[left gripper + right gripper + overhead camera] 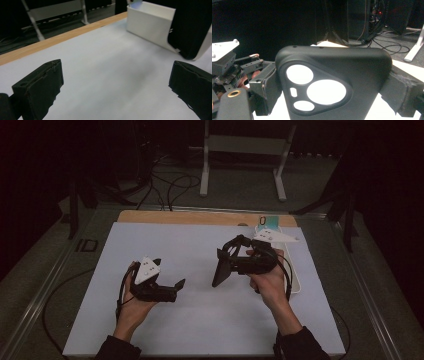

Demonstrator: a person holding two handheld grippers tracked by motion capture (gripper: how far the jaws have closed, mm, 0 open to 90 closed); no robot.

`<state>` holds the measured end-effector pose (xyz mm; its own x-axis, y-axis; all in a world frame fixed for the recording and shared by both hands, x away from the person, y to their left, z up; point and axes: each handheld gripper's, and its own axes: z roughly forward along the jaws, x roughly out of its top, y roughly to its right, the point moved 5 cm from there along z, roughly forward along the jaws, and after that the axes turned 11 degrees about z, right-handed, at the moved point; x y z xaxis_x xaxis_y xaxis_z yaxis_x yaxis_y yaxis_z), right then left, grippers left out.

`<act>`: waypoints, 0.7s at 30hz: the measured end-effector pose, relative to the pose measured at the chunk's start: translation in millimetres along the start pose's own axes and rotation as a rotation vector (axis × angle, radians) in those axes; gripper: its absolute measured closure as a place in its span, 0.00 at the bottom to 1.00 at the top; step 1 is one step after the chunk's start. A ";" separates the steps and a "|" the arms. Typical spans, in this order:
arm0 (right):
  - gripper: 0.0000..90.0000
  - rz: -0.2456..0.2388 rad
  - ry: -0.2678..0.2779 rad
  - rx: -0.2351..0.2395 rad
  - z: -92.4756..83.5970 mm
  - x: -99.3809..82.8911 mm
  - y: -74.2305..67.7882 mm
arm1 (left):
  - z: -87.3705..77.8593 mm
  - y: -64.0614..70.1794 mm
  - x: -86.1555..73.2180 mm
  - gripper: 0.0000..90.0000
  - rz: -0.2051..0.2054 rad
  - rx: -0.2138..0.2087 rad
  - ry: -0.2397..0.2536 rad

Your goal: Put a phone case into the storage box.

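Note:
A black phone case [219, 271] with a three-hole camera cutout stands upright above the white mat, and my right gripper [229, 262] is shut on it. In the right gripper view the case [332, 82] is clamped between the two pads [265, 87], its back facing the camera. My left gripper [170, 274] hovers low over the mat's left half, open, with nothing between its jaws. In the left gripper view the left gripper [116, 75] has its jaws spread wide over bare mat, and the case [190, 32] shows at the upper right.
A white tray [296, 282] lies along the mat's right edge behind my right hand, with a teal item [272, 222] at its far end. The tray's wall [150, 25] rises ahead of the left gripper. A wooden table edge [200, 217] borders the mat; cables and a white stand [205, 170] lie beyond.

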<state>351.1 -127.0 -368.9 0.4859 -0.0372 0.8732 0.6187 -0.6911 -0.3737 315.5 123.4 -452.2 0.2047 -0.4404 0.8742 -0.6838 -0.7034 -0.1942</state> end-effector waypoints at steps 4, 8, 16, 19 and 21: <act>0.15 0.002 0.000 -0.005 -0.7 0.7 2.0 | -5.7 -6.9 -10.7 0.00 -0.006 0.023 -0.007; 0.15 0.002 0.002 -0.006 -1.0 1.4 2.9 | -9.0 -10.1 -18.6 0.00 -0.011 0.033 -0.007; 0.15 -0.002 0.005 -0.008 -1.0 2.3 3.7 | -15.9 -16.3 -33.6 0.00 -0.030 0.061 -0.011; 0.15 -0.002 0.006 -0.013 -0.9 2.9 4.1 | -19.2 -18.3 -38.6 0.00 -0.039 0.075 -0.008; 0.15 -0.007 0.006 -0.017 -1.0 3.3 4.5 | -20.8 -19.1 -42.2 0.00 -0.038 0.084 -0.011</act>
<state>355.0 -130.9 -367.4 0.4780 -0.0366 0.8776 0.6111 -0.7038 -0.3622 305.3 167.0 -476.1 0.2378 -0.4181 0.8767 -0.6145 -0.7638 -0.1976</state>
